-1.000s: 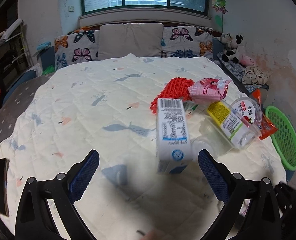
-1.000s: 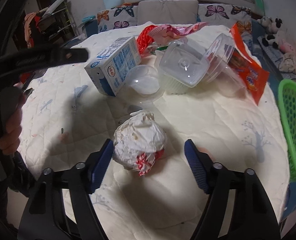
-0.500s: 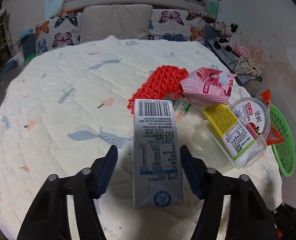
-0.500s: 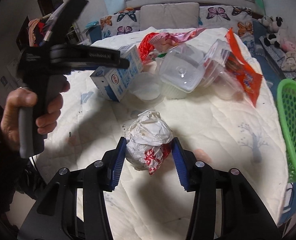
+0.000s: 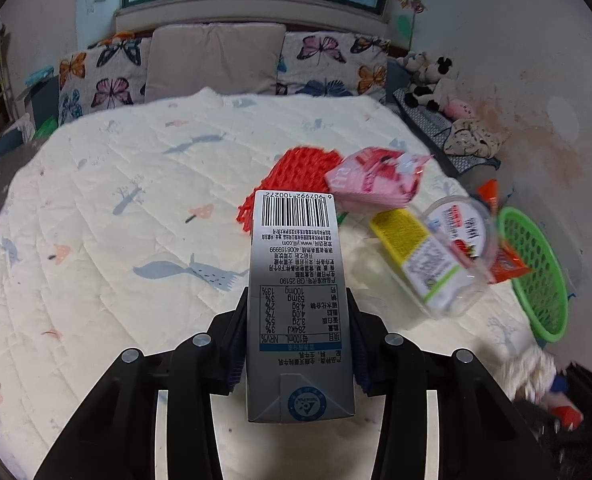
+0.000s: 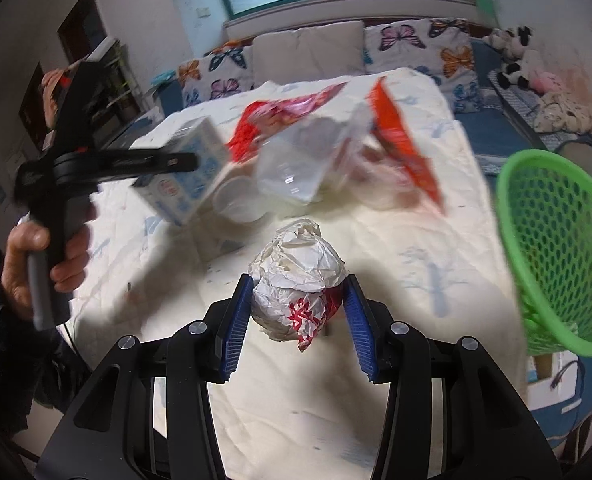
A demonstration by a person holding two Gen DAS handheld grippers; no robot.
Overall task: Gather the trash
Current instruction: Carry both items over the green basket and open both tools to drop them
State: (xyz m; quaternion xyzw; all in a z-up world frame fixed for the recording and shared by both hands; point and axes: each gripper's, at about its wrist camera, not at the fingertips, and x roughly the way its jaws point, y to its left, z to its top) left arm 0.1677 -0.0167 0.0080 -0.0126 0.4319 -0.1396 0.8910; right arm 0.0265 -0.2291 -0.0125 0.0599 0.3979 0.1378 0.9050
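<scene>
My left gripper is shut on a white and blue milk carton, held lifted above the quilted bed; the carton also shows in the right wrist view. My right gripper is shut on a crumpled white paper ball with red print, raised off the bed. A green mesh basket stands at the bed's right edge, also in the left wrist view. More trash lies on the bed: red foam net, pink packet, clear plastic containers, orange wrapper.
The quilted bed fills both views, with butterfly pillows at its head. Plush toys lie by the right wall. The person's left hand holds the left gripper at the bed's left side.
Both grippers closed, the left on the milk carton and the right on the paper ball, and both lifted them off the bed. The right view has swung toward the green basket.
</scene>
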